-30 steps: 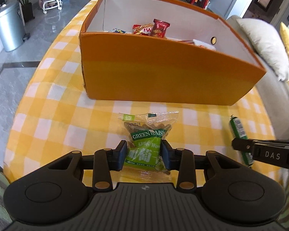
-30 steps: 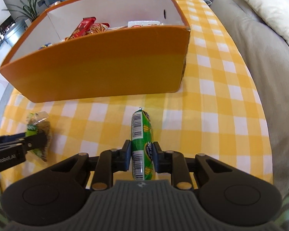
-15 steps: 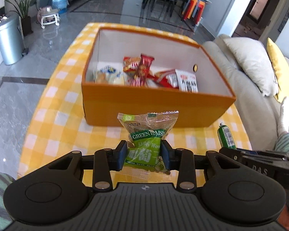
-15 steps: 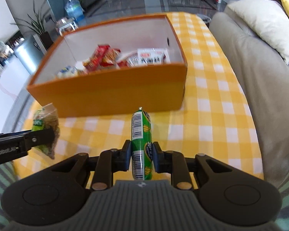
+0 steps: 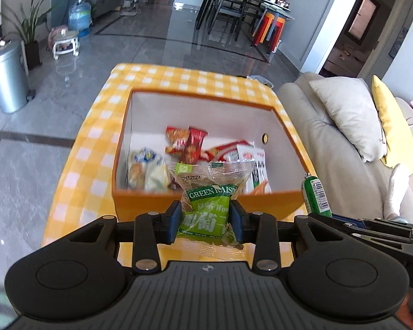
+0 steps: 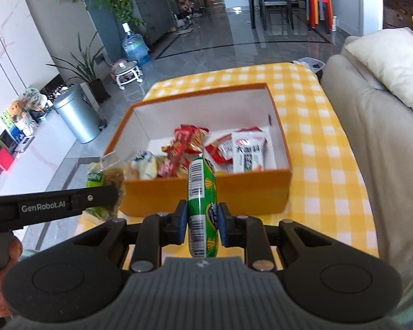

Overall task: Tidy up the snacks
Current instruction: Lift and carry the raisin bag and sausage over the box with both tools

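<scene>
Both my grippers are loaded, and the box (image 5: 206, 206) lies ahead of and below each. My left gripper (image 5: 205, 221) pinches the raisin bag (image 5: 209, 211) across its lower half, pads pressed into the green print from either side, its clear top standing up past my fingertips. My right gripper (image 6: 201, 221) is clamped on the sausage (image 6: 201, 206), whose long axis runs straight out along my fingers, its tip toward the box (image 6: 206, 192).

In the left view the raisin bag overlaps the box's near wall, so that hand looks about level with the near rim and toward its middle. In the right view the sausage tip just overlaps the near rim, right of the box's middle. Neither snack is clearly over the open inside yet, as I judge it; each needs carrying forward past that near wall before letting go.

Inside, packets (image 5: 190, 145) crowd the near and middle floor; the far strip is bare white. Pushed in tip first, the sausage would fall lengthwise onto that pile.
</scene>
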Demonstrator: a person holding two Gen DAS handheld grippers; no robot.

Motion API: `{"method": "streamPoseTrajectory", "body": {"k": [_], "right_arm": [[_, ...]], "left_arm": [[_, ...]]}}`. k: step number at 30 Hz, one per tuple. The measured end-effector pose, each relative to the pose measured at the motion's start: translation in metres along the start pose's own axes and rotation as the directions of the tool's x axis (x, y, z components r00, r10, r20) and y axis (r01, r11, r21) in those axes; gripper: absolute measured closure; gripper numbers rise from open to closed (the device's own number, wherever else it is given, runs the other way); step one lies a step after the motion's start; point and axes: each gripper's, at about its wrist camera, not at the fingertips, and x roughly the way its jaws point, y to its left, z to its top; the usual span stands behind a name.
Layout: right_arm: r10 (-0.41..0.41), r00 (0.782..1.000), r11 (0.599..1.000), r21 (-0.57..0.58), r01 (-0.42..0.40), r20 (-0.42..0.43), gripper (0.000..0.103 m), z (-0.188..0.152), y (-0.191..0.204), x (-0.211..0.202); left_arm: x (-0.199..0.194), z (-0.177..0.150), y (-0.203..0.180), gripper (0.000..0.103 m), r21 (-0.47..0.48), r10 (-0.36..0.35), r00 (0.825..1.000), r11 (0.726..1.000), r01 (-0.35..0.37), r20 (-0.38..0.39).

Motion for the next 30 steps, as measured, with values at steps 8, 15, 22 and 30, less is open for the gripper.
{"method": "streamPoseTrajectory", "body": {"k": [8, 15, 22, 30], "right_arm": [[0.037, 0.999, 0.999, -0.006, -0.037, 0.018, 0.084, 0.045, 0.004, 0.015], [0.068, 0.997, 0.997, 0.029, -0.067, -0.026, 0.084, 0.073, -0.003, 0.057], [0.06, 0.99, 0.998, 0.011, -0.059, -0.13, 0.084, 0.081, -0.005, 0.114], [0.041, 0.969, 0.999, -0.007, -0.044, -0.243, 0.084, 0.09, -0.007, 0.168]], "left_arm": [[0.018, 0.042, 0.002, 0.061, 0.055, 0.057, 0.998, 0.997, -0.057, -0.003], [0.053, 0.075, 0.008, 0.061, 0.109, 0.085, 0.993, 0.991, -0.076, -0.08], [0.102, 0.081, 0.004, 0.061, 0.22, 0.148, 0.977, 0.969, -0.112, -0.152], [0.147, 0.087, 0.005, 0.061, 0.304, 0.232, 0.953, 0.938, -0.167, -0.193]]}}
